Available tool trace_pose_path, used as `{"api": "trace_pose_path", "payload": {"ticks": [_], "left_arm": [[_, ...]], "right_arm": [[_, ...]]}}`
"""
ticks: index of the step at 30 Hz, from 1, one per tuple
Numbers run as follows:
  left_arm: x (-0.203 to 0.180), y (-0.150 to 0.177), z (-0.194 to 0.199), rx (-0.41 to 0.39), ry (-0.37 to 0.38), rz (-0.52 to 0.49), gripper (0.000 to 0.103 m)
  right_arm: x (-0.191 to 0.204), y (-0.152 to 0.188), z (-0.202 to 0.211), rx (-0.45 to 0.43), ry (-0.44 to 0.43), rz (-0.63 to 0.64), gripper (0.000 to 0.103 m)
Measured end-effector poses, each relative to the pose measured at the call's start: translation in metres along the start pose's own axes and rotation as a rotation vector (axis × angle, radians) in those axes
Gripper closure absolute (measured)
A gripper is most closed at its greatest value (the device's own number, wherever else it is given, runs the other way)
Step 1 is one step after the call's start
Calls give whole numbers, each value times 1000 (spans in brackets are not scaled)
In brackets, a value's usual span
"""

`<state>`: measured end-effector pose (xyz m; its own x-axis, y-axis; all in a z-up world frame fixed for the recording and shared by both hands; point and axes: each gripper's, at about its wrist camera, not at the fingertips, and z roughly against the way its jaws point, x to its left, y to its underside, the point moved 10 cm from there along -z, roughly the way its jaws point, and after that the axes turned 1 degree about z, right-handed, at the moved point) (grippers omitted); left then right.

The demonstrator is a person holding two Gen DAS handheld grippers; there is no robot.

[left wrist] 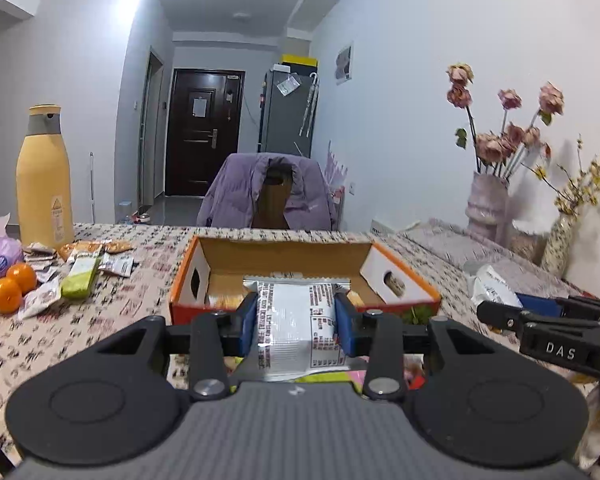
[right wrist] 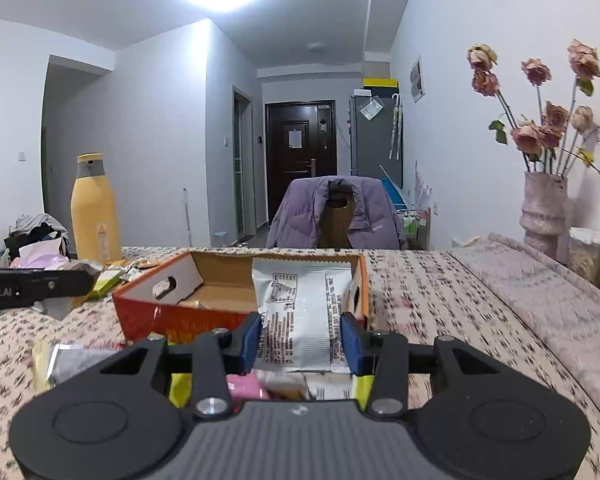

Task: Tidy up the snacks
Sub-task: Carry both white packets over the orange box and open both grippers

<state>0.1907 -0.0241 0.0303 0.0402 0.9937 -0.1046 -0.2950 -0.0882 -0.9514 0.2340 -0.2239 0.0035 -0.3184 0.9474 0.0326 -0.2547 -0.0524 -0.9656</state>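
An open orange cardboard box lies on the patterned tablecloth, with a few snacks on its floor. My left gripper is shut on a silver-white snack packet, held just in front of the box's near wall. My right gripper is shut on another white printed snack packet, raised before the box's right end. In the left wrist view the right gripper shows at the right edge with its packet. More loose snack packets lie left of the box.
A tall yellow bottle, three oranges and a purple bag stand at the left. Vases of dried flowers line the right wall. A chair with a purple jacket sits behind the table. Bright packets lie under the right gripper.
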Motion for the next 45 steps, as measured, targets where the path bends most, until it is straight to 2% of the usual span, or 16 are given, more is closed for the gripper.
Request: {"api": "trace_pose_path", "payload": {"ticks": [10, 18, 29, 35, 39, 40, 41, 42, 43, 44, 45], "left_arm": [[5, -48, -60, -11, -33, -2, 63], [14, -78, -116, 14, -74, 20, 63], [38, -63, -191, 170, -162, 11, 63], [43, -43, -212, 248, -198, -18, 63], [49, -31, -218, 279, -222, 2, 63], [50, -29, -218, 279, -224, 8, 61], [51, -29, -217, 277, -223, 10, 52], [52, -30, -215, 271, -223, 15, 34], [52, -31, -213, 260, -225, 20, 22], [53, -33, -209, 245, -230, 24, 4], [54, -36, -205, 221, -236, 28, 0]], "right_arm": [[-1, -44, -64, 4, -20, 29, 62], [3, -66, -119, 24, -40, 30, 62], [1, -47, -186, 106, -43, 0, 62], [-3, -28, -203, 163, -66, -17, 61], [-2, -22, -207, 188, -78, -15, 59], [-2, -21, -207, 191, -75, -13, 59], [-2, -21, -207, 192, -74, -9, 57], [-1, -22, -205, 191, -77, -9, 45], [-1, -24, -204, 184, -78, -12, 29], [-1, -25, -202, 177, -75, -11, 20], [-1, -27, -201, 172, -71, -8, 5]]}}
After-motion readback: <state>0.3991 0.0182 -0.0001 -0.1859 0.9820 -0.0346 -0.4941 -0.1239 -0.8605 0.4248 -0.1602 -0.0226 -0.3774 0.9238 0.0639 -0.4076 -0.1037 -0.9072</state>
